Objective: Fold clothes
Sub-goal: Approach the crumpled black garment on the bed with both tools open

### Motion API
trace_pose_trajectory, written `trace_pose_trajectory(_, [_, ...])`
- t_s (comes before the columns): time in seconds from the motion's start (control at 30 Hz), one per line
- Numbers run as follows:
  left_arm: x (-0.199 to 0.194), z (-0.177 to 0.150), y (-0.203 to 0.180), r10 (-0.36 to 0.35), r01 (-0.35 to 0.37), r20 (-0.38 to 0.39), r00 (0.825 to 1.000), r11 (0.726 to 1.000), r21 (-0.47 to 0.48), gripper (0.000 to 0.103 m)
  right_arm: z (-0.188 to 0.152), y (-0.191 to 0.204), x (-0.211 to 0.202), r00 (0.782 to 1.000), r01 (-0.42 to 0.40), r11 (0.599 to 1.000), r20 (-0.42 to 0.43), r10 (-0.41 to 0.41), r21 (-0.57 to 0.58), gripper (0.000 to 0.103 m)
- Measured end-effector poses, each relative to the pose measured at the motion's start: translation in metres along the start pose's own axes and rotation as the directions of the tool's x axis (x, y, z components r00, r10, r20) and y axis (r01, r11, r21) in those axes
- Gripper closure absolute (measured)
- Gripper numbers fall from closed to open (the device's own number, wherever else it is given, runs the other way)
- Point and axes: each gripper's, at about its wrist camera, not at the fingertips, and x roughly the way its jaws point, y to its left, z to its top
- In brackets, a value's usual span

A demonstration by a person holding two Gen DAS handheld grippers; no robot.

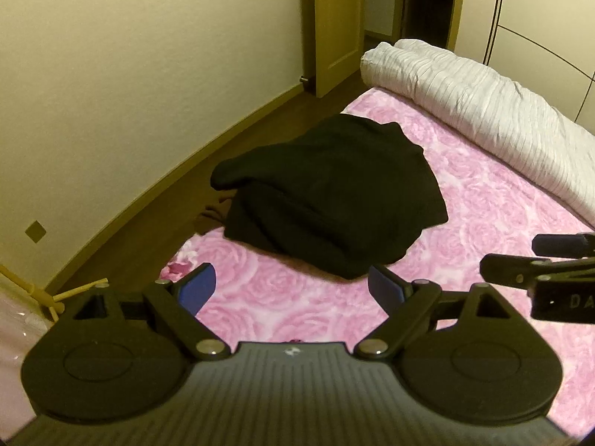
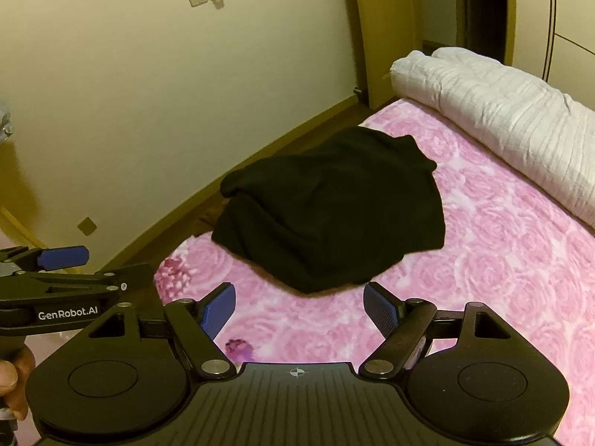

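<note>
A black garment (image 1: 331, 193) lies folded in a thick bundle on the pink rose-patterned bed (image 1: 483, 230), near the bed's left edge. It also shows in the right wrist view (image 2: 334, 208). My left gripper (image 1: 292, 288) is open and empty, held above the bed just short of the garment's near edge. My right gripper (image 2: 299, 310) is open and empty, also just short of the garment. The right gripper shows at the right edge of the left wrist view (image 1: 539, 271), and the left gripper at the left edge of the right wrist view (image 2: 59, 271).
A rolled white quilt (image 1: 483, 111) lies along the bed's far right side. The wooden floor (image 1: 186, 193) and cream wall (image 1: 130, 74) run along the left. An open door (image 1: 334, 26) stands at the back. A wooden frame (image 1: 55, 297) stands at the lower left.
</note>
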Motion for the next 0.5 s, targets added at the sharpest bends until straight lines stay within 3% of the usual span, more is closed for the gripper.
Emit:
trace_pose_trajectory(0.27, [0.015, 0.001, 0.010, -0.032, 0.032, -0.032, 0.999, 0.999, -0.022, 0.018, -0.002, -0.007, -0.002, 1.000, -0.014, 1.000, 0.005, 0.014, -0.003, 0.024])
trace_pose_trajectory(0.5, [0.007, 0.004, 0.003, -0.002, 0.002, -0.027, 1.000, 1.000, -0.015, 0.018, -0.004, -0.013, 0.003, 1.000, -0.018, 1.000, 0.008, 0.018, -0.002, 0.024])
